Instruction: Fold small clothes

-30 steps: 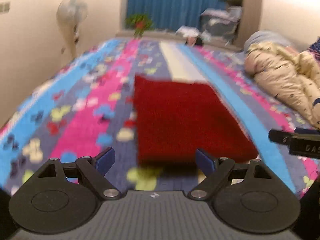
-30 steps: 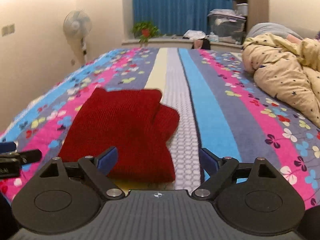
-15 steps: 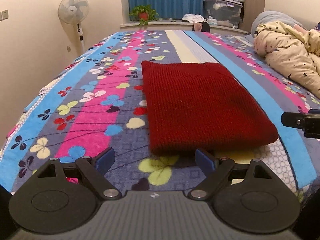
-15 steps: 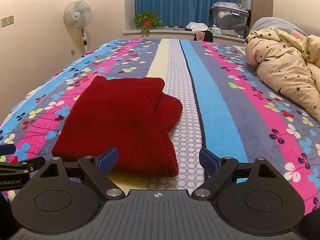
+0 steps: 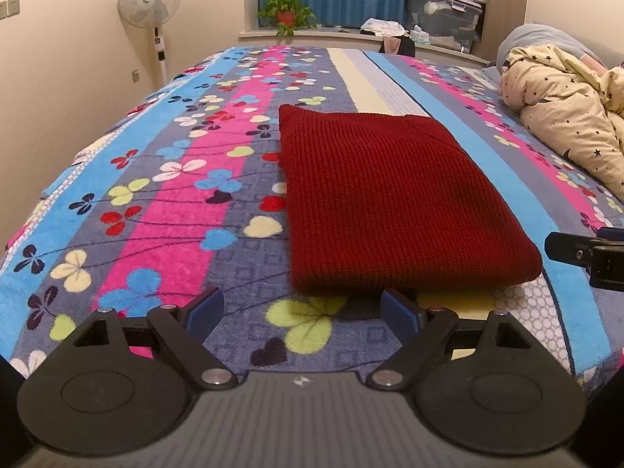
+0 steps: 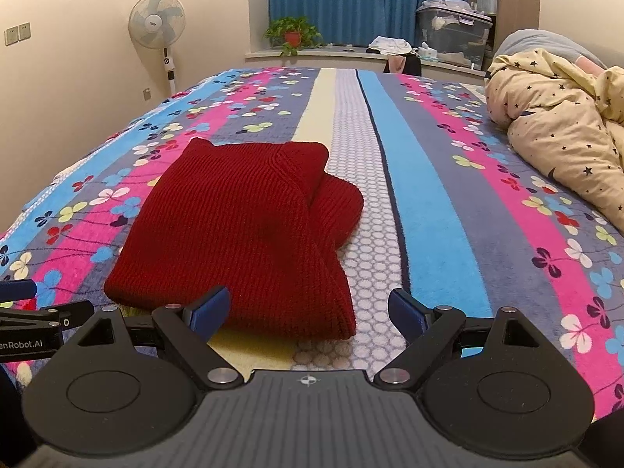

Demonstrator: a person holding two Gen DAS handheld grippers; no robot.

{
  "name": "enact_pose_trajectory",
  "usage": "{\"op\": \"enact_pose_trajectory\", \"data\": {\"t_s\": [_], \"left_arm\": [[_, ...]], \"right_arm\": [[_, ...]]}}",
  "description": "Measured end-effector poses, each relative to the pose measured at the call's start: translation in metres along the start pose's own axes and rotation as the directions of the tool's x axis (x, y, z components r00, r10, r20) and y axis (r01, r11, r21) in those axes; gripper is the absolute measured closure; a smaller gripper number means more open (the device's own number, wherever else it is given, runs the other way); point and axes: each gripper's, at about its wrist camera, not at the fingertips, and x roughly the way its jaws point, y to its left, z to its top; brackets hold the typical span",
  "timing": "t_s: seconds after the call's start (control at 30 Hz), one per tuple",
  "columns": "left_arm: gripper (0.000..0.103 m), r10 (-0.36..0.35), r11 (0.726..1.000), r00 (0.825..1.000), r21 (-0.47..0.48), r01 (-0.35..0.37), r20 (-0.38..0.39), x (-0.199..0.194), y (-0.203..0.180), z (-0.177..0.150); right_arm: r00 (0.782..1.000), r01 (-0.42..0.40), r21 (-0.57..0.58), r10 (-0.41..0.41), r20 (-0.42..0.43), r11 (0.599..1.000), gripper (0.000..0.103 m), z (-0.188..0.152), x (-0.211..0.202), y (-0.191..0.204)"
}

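A dark red knitted garment [image 5: 390,202] lies folded into a rectangle on the striped flowered bedspread [image 5: 163,202]. In the right wrist view the garment [image 6: 234,234] shows a folded sleeve bulging at its right side. My left gripper [image 5: 302,310] is open and empty, just short of the garment's near edge. My right gripper [image 6: 310,310] is open and empty, at the garment's near right corner. Each gripper's tip shows at the edge of the other's view.
A cream star-print quilt [image 5: 565,132] is bunched at the right of the bed. A standing fan [image 5: 150,4] is by the left wall. A window ledge with a potted plant [image 6: 290,35] and storage boxes [image 6: 454,33] lies beyond the bed's far end.
Both grippers have drawn back slightly from the garment and steadied. The garment lies as before, and both grippers stay open.
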Motion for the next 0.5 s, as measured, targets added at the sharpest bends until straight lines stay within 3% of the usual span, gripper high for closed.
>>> {"op": "enact_pose_trajectory", "data": {"t_s": [0.5], "left_arm": [[0.012,-0.003,1.000,1.000,0.000,0.003,-0.003,0.0009,-0.0006,-0.0004]], "right_arm": [[1.000,-0.002,0.001,0.002,-0.005,1.000,0.014,-0.0005,0.0013,0.0000]]}}
